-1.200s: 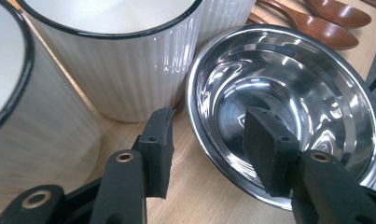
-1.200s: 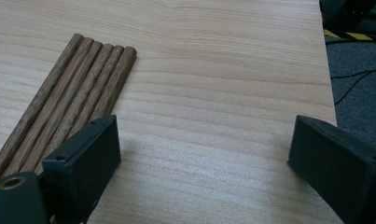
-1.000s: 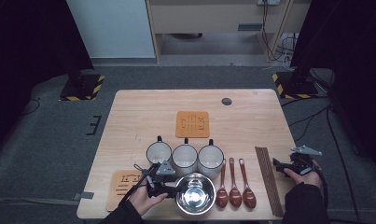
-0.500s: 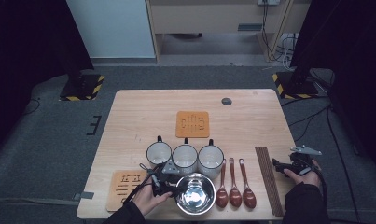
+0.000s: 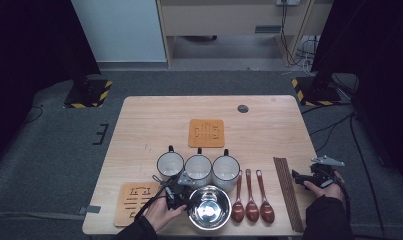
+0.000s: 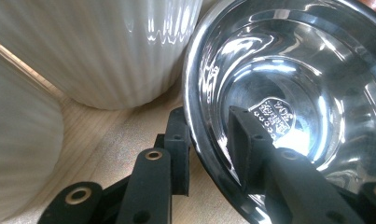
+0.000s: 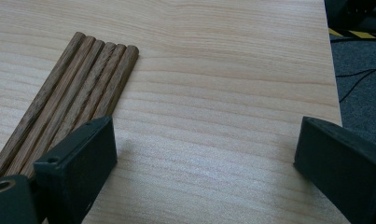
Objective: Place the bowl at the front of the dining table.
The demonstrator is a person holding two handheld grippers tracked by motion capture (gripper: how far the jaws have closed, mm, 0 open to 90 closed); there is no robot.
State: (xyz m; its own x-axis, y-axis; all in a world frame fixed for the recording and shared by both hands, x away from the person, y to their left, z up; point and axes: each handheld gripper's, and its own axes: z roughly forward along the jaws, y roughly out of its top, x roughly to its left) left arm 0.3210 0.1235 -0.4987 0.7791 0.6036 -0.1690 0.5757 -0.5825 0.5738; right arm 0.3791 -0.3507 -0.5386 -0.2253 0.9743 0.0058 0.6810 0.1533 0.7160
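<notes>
Your left gripper [image 6: 209,154] has the bowl [image 6: 288,93] rim between its jaws, one inside, one outside, not yet clenched; your right gripper [image 7: 204,163] gapes idle at frame right.

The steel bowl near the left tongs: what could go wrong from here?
1. The left tongs straddle only the thin, shiny rim of the steel bowl, one jaw inside, one outside; the smooth metal might slip or tilt when lifted.
2. The white mugs stand very close to the bowl, so a swing could knock them.
3. The wooden spoons lie beside the bowl and could be pushed.
</notes>
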